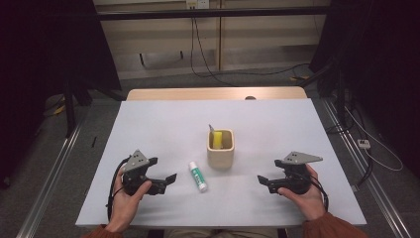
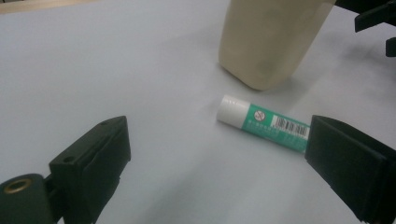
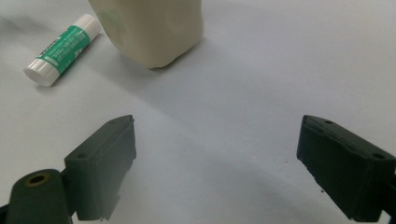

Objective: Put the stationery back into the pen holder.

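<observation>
A green and white glue stick [image 1: 197, 176] lies flat on the pale table [image 1: 163, 119], just left of a cream square cup [image 1: 220, 148] that holds something yellow [image 1: 217, 140]. My left gripper [image 1: 165, 175] rests low at the near left, open, jaws pointing right at the glue stick [image 2: 264, 123], which lies just ahead of them. In the left gripper view the cup [image 2: 268, 39] stands beyond the stick. My right gripper [image 1: 263, 181] sits at the near right, open and empty, pointing left toward the cup [image 3: 149, 28] and the glue stick [image 3: 63, 49].
The table's far edge is a wooden strip [image 1: 215, 93]. Cables [image 1: 208, 64] trail over the floor behind it, and metal rails [image 1: 47, 168] run along both sides. Bare tabletop lies around the cup and behind it.
</observation>
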